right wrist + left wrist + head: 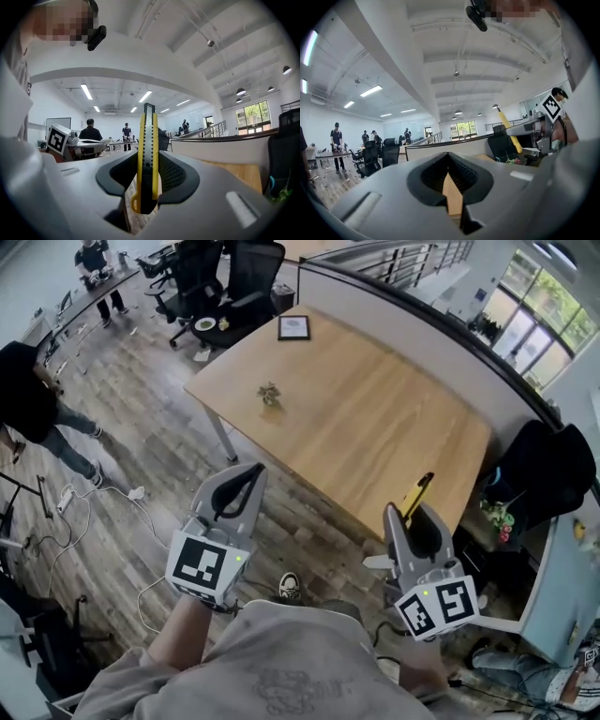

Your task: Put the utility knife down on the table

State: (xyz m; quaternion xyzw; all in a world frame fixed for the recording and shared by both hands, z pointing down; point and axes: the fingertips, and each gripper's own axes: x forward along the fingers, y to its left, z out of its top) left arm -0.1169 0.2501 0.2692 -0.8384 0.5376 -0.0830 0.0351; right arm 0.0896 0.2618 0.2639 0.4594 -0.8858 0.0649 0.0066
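My right gripper is shut on a yellow and black utility knife, which sticks up and forward over the near edge of the wooden table. In the right gripper view the knife stands upright between the jaws of the right gripper. My left gripper hangs off the table's near left corner, above the floor. Its jaws are closed together with nothing between them, as the left gripper shows in its own view. The knife also appears at the right of the left gripper view.
On the table lie a small greenish object and a dark framed picture at the far end. Office chairs stand beyond it. A grey partition runs along the table's right side. A black bag sits at right.
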